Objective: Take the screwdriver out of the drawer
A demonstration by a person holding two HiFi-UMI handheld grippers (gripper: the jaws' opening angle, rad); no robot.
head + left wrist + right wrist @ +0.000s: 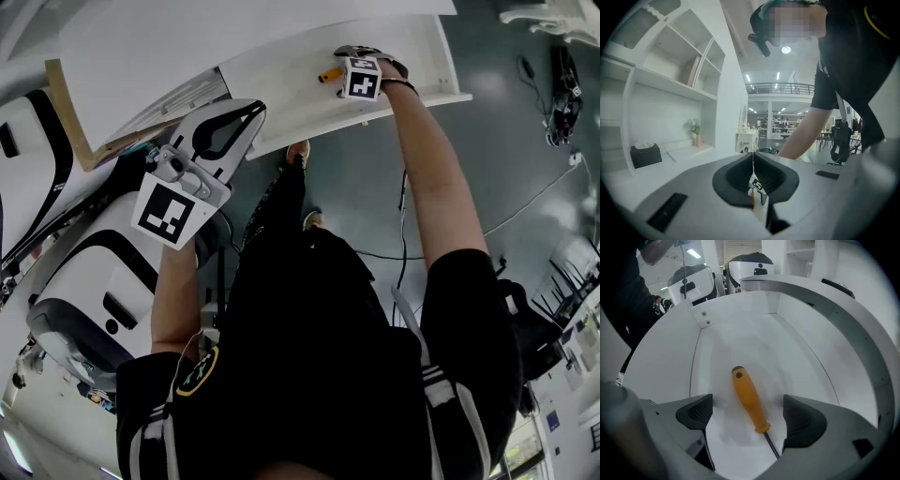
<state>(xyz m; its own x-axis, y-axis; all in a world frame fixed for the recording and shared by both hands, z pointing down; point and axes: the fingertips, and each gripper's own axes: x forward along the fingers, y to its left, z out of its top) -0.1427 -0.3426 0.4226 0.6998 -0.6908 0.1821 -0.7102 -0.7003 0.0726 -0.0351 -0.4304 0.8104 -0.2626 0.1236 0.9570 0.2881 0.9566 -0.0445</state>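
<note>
The right claw (750, 414) points steeply down into the open white drawer (740, 319), and its jaws stand apart, released. The screwdriver (747, 397) lies flat on the drawer floor directly below the claw, between the two black pads (696, 411). Neither pad touches it. Its orange handle runs away from the claw body, with the butt end farthest out. The dark shaft comes back under the claw, passing closer to the pad on the right of the right gripper view. The drawer's side walls curve round on both sides of the claw, well clear of the jaws.

From the head view, the marker cube (362, 79) on this claw sits over the drawer, with a bit of the orange handle showing just beside it.

The left claw (753, 161) is held off to the side of the drawer, pointing roughly level and gripping nothing. Its jaws are clenched, their tips meeting along a thin seam. Ahead of it, past the tips, the person's arm (806, 131) reaches down. Farther off, white shelves (675, 84) carry a dark tissue box (646, 154) and a small potted plant (696, 129).
</note>
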